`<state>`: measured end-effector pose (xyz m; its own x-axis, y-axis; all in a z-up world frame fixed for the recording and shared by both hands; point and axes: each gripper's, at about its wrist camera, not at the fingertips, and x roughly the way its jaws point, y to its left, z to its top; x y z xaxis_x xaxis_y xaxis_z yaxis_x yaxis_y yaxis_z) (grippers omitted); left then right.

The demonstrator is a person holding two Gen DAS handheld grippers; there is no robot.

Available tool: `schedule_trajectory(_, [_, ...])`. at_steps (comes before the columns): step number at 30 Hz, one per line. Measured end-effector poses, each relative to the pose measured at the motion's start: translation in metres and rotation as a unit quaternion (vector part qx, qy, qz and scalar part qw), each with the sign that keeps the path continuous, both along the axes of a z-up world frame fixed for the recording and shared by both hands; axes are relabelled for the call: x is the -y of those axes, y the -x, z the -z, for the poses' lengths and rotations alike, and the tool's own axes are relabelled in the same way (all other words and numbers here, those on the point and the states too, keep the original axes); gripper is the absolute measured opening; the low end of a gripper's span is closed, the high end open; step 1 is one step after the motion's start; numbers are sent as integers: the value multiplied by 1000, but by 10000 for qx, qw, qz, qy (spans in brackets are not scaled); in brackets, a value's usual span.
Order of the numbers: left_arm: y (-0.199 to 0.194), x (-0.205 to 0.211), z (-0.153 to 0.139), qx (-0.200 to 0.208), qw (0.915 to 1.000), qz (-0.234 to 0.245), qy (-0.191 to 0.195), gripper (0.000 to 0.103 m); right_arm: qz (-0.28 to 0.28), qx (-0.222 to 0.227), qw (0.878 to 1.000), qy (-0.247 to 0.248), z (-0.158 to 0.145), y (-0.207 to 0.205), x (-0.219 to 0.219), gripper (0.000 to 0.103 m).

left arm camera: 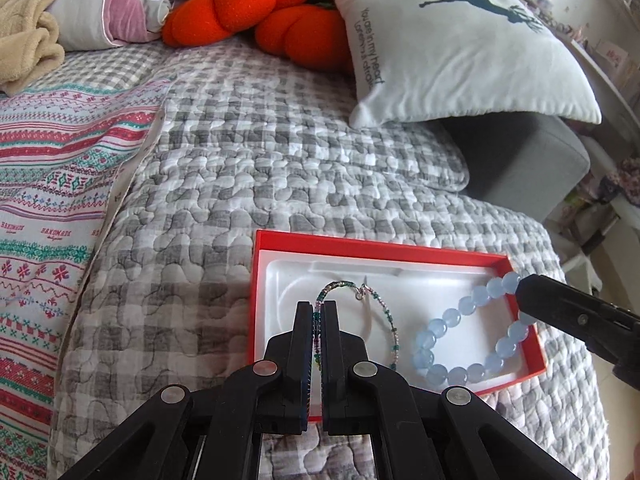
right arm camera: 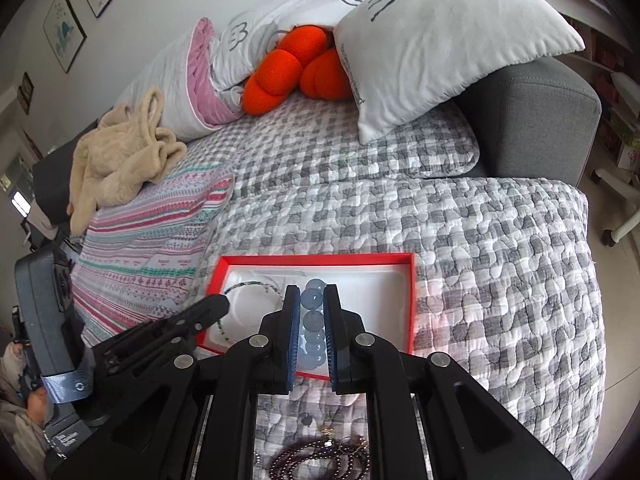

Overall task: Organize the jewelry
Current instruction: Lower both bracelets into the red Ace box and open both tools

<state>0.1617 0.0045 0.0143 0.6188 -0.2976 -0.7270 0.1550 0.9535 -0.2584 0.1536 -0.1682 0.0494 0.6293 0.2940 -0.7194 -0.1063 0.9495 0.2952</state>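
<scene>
A red box (left arm camera: pixel 376 249) with a white liner lies on the grey checked quilt; it also shows in the right wrist view (right arm camera: pixel 412 300). My left gripper (left arm camera: pixel 318 306) is shut on a thin multicoloured seed-bead bracelet (left arm camera: pixel 384 316), which hangs over the box's left half; it also shows in the right wrist view (right arm camera: pixel 248 287). My right gripper (right arm camera: pixel 312 292) is shut on a pale blue bead bracelet (right arm camera: pixel 314 322), over the box's right half. In the left wrist view the blue bracelet (left arm camera: pixel 448 316) loops down onto the liner from the right gripper (left arm camera: pixel 524 292).
Dark beaded jewellery (right arm camera: pixel 320 460) lies on the quilt close below the right gripper. A white deer pillow (left arm camera: pixel 460 52), orange plush cushions (left arm camera: pixel 256 12), a beige garment (right arm camera: pixel 120 156) and a striped blanket (left arm camera: pixel 52 184) lie further back. The sofa's grey arm (right arm camera: pixel 536 120) stands right.
</scene>
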Motion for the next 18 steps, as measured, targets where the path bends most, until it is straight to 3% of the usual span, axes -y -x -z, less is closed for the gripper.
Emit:
schedule_trajectory(6, [0, 6, 1, 65, 9997, 9, -221, 0, 199, -203, 9996, 95, 18, -7, 16, 13])
schedule_trajectory(11, [6, 7, -4, 54, 9995, 49, -297, 2, 196, -162, 9995, 198, 14, -3, 17, 14])
schedule_trajectory(12, [9, 7, -5, 54, 9994, 61, -322, 12, 183, -153, 9994, 242, 12, -1, 17, 15])
schedule_trajectory(13, [13, 7, -7, 71, 9994, 73, -335, 19, 180, -134, 9994, 271, 9, 2, 18, 20])
schedule_trajectory(15, [21, 5, -11, 147, 9992, 69, -375, 42, 224, -66, 9994, 246, 3, 9, 21, 33])
schedule_trajectory(17, [29, 4, -14, 185, 9989, 96, -429, 47, 288, -10, 9994, 208, -2, 17, 26, 49])
schedule_trajectory(18, [34, 2, -16, 181, 9987, 121, -461, 50, 304, 15, 9993, 200, -4, 21, 27, 51])
